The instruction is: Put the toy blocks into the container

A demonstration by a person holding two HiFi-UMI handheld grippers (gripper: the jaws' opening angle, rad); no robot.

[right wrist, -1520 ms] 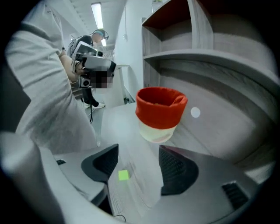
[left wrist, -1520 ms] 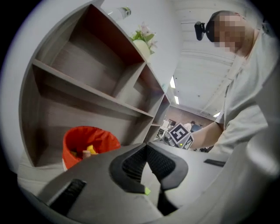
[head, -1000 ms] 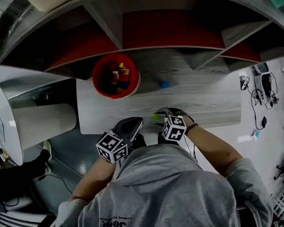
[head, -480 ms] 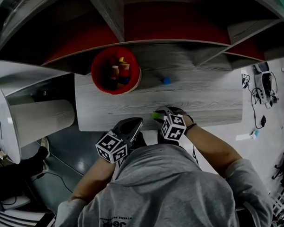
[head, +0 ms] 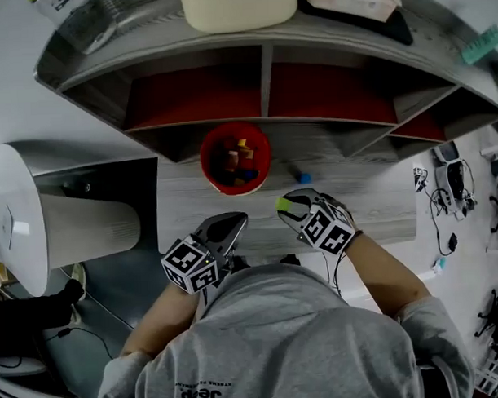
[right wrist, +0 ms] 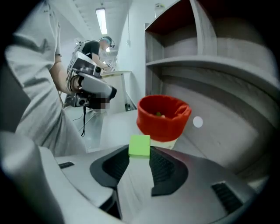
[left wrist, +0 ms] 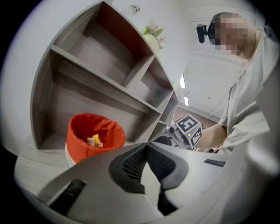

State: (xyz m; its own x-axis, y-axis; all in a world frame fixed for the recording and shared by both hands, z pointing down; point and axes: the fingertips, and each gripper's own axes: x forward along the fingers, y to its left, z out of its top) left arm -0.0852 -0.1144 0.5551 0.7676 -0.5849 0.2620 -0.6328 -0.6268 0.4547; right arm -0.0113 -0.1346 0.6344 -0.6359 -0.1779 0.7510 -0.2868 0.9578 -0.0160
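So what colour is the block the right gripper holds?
The block is bright green, clearest in the right gripper view.

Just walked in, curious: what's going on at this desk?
A person holding two grippers is putting toy blocks into a red bucket. The right gripper has just been closing its jaws and now pinches a green block. The left gripper is shut and empty. A blue block lies on the desk.
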